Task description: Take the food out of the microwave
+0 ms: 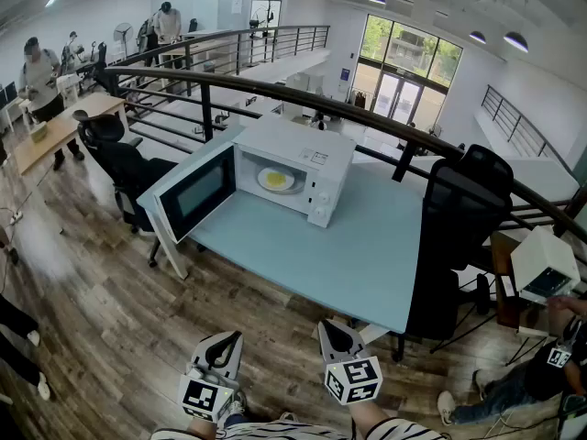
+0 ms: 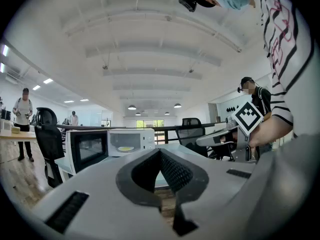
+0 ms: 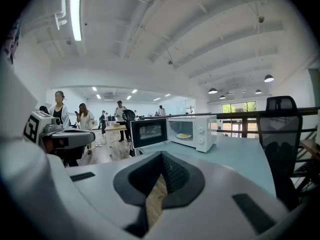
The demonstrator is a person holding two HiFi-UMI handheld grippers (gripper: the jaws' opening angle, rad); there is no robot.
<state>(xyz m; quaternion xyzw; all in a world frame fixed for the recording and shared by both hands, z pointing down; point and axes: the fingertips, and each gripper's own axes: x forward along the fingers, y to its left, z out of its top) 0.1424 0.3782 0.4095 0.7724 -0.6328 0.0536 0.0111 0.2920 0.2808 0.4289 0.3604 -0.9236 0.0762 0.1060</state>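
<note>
One open microwave (image 1: 293, 168), one plate (image 1: 276, 180), two grippers (image 1: 229, 337) (image 1: 328, 326)

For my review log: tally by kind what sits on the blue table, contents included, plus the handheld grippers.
microwave: 1, door open
plate of food: 1, inside the microwave
grippers: 2, left gripper and right gripper, both shut and empty
Total: 4

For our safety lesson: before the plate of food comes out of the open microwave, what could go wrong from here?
1. The door stands open at the table edge; the left gripper might knock it.
2. The plate lies flat inside the microwave; a rim grip could tilt it, spilling food.
</note>
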